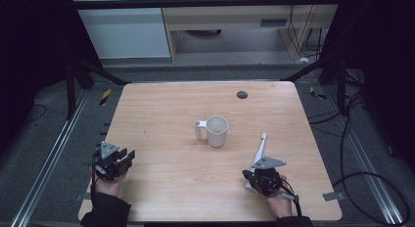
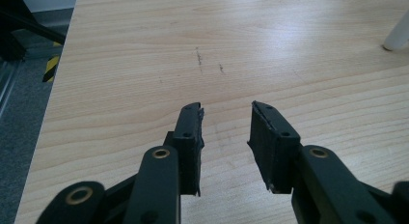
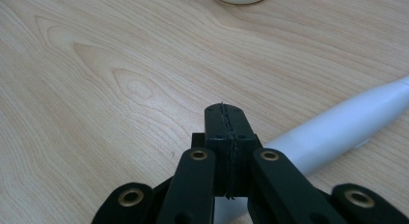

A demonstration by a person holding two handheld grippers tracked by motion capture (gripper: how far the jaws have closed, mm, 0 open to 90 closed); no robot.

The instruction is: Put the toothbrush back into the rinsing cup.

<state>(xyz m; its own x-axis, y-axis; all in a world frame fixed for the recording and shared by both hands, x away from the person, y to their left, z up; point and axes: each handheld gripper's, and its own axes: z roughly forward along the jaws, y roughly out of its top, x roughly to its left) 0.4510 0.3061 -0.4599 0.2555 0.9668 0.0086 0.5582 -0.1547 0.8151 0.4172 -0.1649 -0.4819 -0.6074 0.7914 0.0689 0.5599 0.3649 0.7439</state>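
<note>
One white tube (image 3: 337, 130) on table, just beside right gripper (image 3: 225, 110), jaws pressed together.

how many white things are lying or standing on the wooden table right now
2. A white plastic mug with a side handle stands near the table's middle. A long white tapered plastic tool lies to its right, beside the right hand-held gripper. Part of the tool is hidden under that gripper.
</note>
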